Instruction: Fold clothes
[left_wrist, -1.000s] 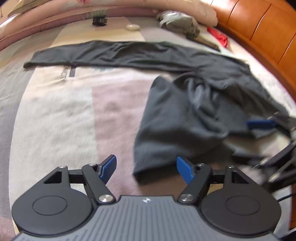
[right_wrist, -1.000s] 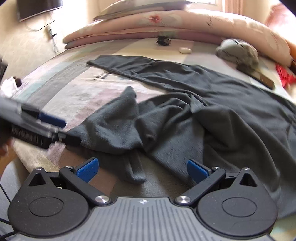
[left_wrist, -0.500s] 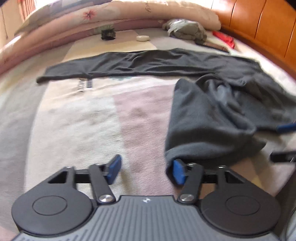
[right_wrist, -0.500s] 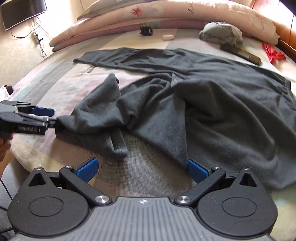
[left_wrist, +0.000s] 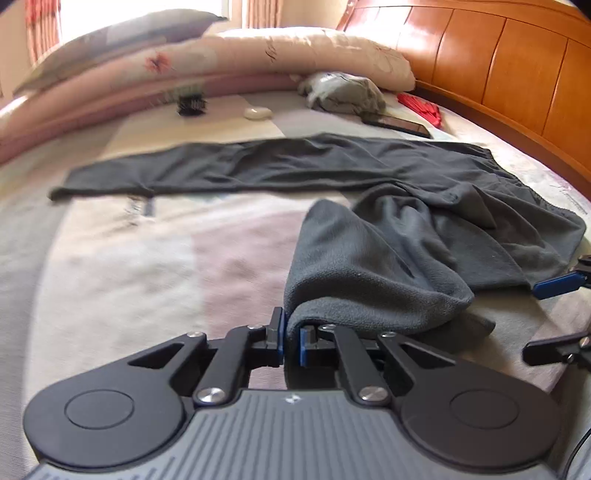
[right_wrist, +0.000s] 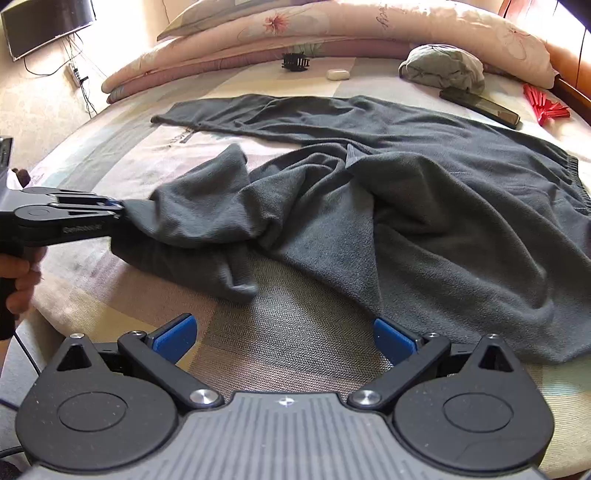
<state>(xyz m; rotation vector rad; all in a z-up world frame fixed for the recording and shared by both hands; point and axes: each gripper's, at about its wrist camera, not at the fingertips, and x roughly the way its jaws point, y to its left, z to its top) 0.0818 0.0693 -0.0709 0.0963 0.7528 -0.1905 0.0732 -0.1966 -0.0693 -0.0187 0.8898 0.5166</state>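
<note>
Sunlit bed (left_wrist: 110, 280) with a wooden headboard (left_wrist: 498, 70), piled pillows (right_wrist: 332, 26), and a wall-mounted television (right_wrist: 44, 26).

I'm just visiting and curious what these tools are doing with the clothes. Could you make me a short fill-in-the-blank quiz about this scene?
1. The left gripper is shut on a bunched end of the dark grey ____.
2. The right gripper has its jaws ____, with nothing between them.
3. The trousers lie on a ____.
4. Beside the red fan lies a black ____.

Missing words: trousers; open; bed; phone
</note>
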